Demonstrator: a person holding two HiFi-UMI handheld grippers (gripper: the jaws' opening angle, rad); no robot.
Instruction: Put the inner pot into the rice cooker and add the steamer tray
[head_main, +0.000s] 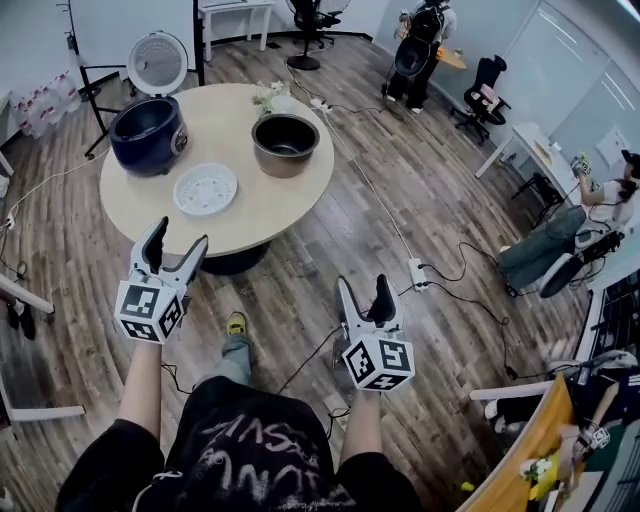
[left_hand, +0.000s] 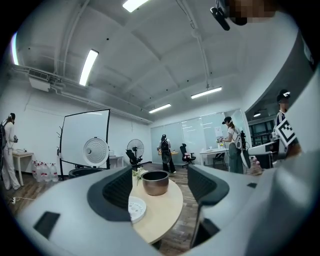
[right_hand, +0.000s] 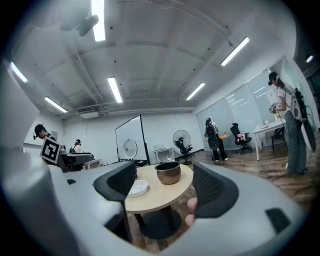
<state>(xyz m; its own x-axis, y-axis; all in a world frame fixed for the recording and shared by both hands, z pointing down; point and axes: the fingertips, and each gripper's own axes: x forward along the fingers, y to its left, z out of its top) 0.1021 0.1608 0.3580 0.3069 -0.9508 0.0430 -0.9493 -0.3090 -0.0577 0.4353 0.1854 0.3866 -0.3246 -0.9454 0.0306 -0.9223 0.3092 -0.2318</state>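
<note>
The left gripper is holding its jaws wide apart with nothing between them; in the left gripper view only the distant tabletop is showing through the gap. The right gripper is likewise standing released and empty, its jaws spread. Neither tool is touching anything.

Both of the person's arms are reaching forward and slightly down, each hand gripping its tool behind the marker cube, with the jaws pointing toward the round table. In the head view the left gripper is hovering by the table's near edge, while the right one is hanging lower over the wooden floor, off the table's right side.

On the table one rice cooker is sitting at the left rear, dark blue, with its lid standing open behind it. One inner pot is resting upright on the tabletop to the cooker's right, well apart from it. One white steamer tray is lying flat between and in front of them, touching neither. A small bunch of flowers is lying at the far edge behind the pot. That is making two grippers and one each of cooker, pot and tray.
</note>
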